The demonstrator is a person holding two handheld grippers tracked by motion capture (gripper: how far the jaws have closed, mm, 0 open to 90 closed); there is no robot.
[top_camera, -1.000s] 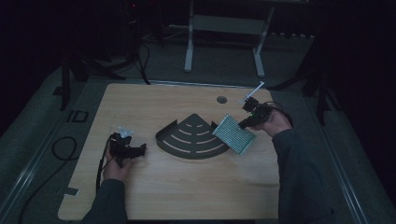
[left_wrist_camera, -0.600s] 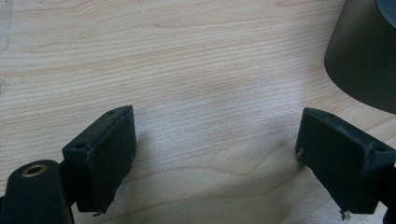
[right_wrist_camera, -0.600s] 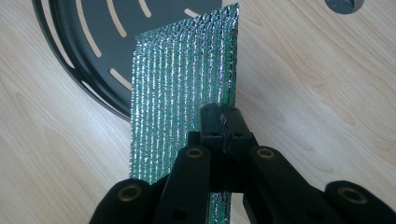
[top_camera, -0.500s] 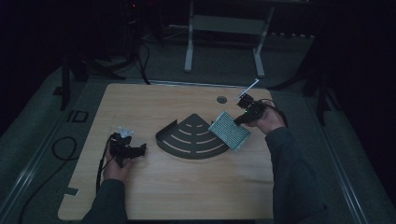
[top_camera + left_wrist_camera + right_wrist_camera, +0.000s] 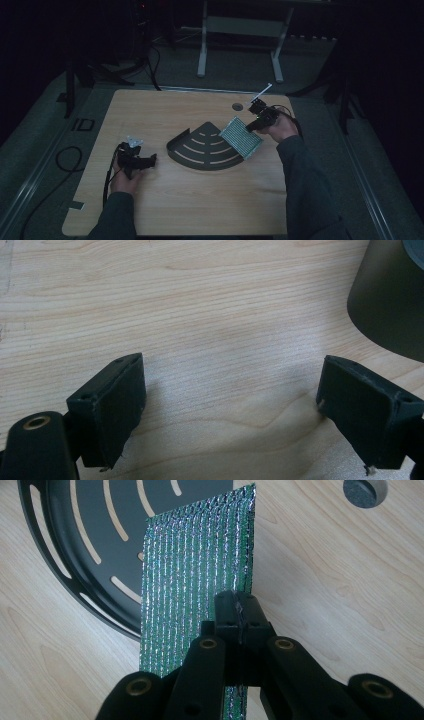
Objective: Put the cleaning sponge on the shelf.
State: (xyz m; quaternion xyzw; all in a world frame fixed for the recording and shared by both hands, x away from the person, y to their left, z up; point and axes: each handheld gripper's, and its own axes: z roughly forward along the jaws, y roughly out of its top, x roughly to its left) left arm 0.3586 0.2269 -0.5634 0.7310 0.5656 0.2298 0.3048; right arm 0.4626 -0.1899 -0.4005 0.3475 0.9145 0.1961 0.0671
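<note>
Right tool (image 5: 239, 611) clamped on green glittery sheet's (image 5: 195, 575) edge, sheet tilted over black slotted tray's (image 5: 75, 545) rim

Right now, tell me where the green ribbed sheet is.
In the high view the green ribbed sheet hangs clamped in the right gripper, at the right side of the wooden table, over the right edge of the black fan-shaped tray.

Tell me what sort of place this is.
Probably a lab or recording workspace, dimly lit: a bare wooden table on a carpeted floor, a metal stand behind it, cables trailing alongside, and a person working with a handheld gripper in each hand.
</note>
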